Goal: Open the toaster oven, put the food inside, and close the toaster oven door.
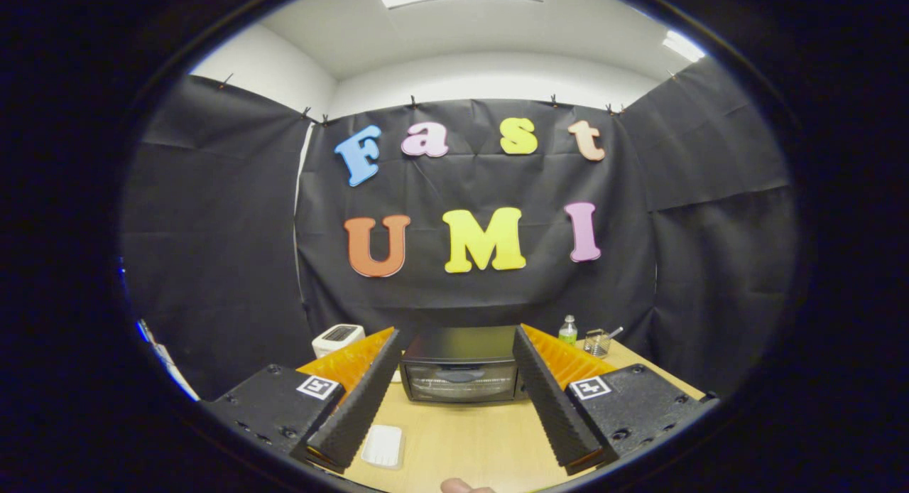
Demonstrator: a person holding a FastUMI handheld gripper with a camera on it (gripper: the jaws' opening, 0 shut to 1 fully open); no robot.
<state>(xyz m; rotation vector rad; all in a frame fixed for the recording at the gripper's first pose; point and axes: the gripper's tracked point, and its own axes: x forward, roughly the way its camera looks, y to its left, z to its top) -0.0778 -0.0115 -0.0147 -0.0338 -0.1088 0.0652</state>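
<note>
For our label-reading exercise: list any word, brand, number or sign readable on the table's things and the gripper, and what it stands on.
No text here can be quoted.
Toaster oven: nothing legible on its shut door.
Bottle: label too small to read.
Gripper, open, the toaster oven ahead between its fingers: square patterned markers, no words.
</note>
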